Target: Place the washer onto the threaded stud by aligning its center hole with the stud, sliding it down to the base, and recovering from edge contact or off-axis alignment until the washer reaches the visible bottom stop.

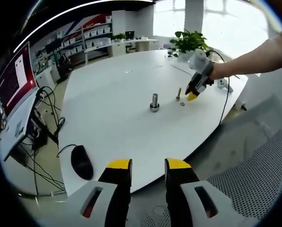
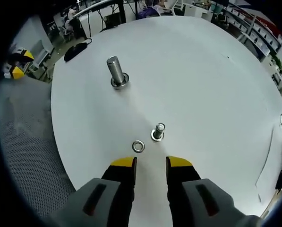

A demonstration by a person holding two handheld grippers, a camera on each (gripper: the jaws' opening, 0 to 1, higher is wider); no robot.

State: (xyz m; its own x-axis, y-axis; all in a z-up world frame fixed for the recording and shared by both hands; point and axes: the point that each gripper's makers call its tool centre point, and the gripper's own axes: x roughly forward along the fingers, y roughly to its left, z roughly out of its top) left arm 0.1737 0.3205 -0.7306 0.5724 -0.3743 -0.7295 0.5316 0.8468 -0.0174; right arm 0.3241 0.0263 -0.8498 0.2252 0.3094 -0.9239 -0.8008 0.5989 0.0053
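Right gripper view, left to right: large stud standing well off, washer flat on the white table, small stud just beside it. Right gripper hovers above the washer, jaws apart and empty; left gripper, likewise parted, waits off the table edge. A good pickup probably means pinching the washer's rim, keeping the hole clear.

On the table, the washer is seen lying flat just left of the small stud, apart from it; the large stud is stood farther off, to the left.
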